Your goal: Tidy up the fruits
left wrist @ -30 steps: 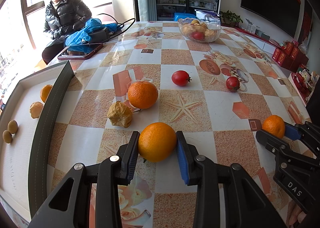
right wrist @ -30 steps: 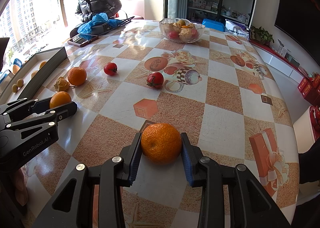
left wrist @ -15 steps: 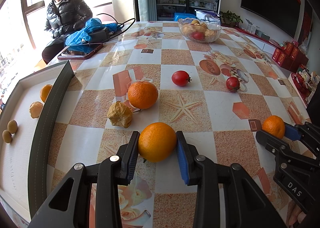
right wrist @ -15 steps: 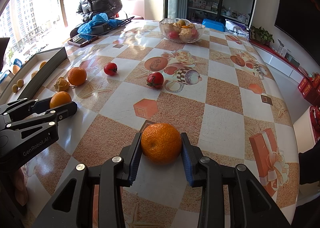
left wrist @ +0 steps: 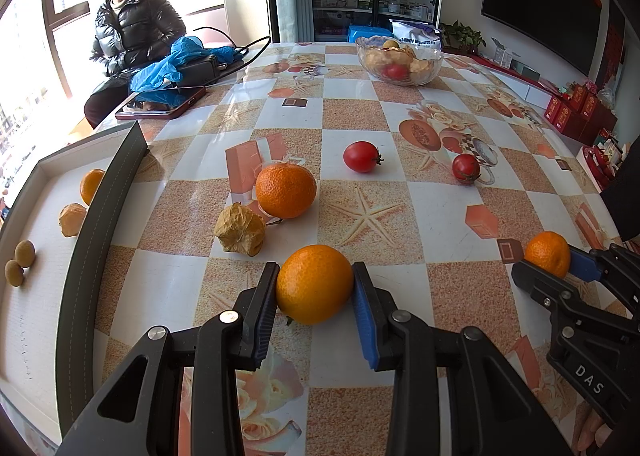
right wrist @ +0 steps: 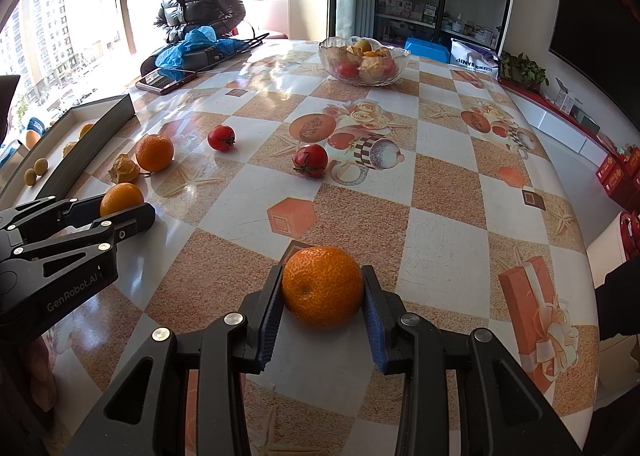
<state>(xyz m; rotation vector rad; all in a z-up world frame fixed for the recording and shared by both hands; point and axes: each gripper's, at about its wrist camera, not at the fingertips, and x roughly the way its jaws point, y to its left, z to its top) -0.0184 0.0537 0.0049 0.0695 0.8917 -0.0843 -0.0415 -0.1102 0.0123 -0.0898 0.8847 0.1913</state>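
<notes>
Two claws, each apparently clamping an orange.

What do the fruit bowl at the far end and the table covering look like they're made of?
Fruit bowl: clear glass or clear plastic, glossy; the fruit shows through its wall. Table covering: probably printed vinyl or oilcloth, smooth and shiny; window glare reflects off its checked pattern.

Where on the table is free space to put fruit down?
Bare tablecloth lies between the red tomato and the glass fruit bowl, also right of them. Crowded: beside the grey-walled tray, around the loose orange mandarin and papery husk fruit.
</notes>
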